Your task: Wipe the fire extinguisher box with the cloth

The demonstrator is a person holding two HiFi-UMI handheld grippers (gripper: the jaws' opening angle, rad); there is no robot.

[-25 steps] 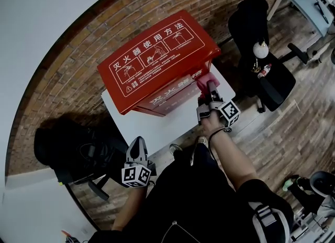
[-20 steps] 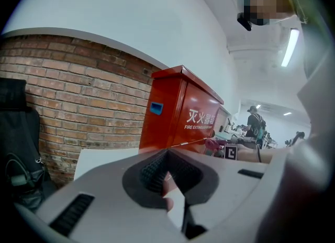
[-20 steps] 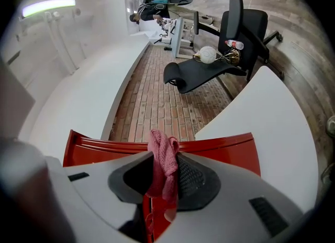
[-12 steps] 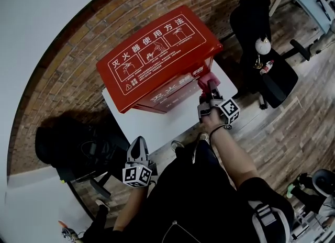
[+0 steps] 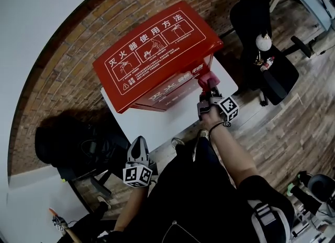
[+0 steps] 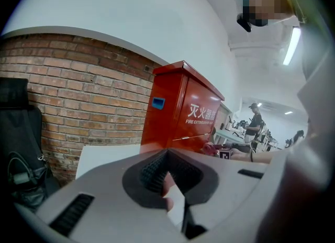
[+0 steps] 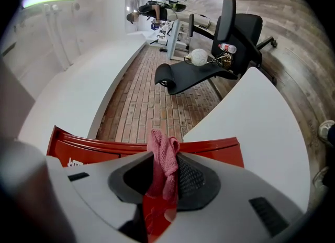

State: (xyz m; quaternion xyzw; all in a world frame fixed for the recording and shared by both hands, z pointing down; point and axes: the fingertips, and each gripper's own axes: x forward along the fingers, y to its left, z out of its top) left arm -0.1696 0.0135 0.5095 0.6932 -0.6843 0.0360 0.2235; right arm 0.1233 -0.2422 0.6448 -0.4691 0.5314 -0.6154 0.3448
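The red fire extinguisher box [image 5: 152, 53] with white instruction print on its lid stands on a white table [image 5: 152, 124] against a brick wall. My right gripper [image 5: 208, 91] is shut on a pink cloth [image 5: 207, 81] and presses it against the box's front right side. In the right gripper view the cloth [image 7: 163, 166] hangs bunched between the jaws, with the box's red edge [image 7: 104, 146] just beyond. My left gripper [image 5: 137, 150] hangs low in front of the table, apart from the box [image 6: 180, 108], its jaws closed with nothing between them.
A black office chair [image 5: 264, 53] with a white ball and a bottle on its seat stands right of the table. A dark bag and chair [image 5: 68, 142] sit at the left. Wooden floor lies to the right. People work at desks far off [image 6: 255, 124].
My right gripper with the cloth has shifted slightly along the box's front right side. The left gripper has stayed in place.
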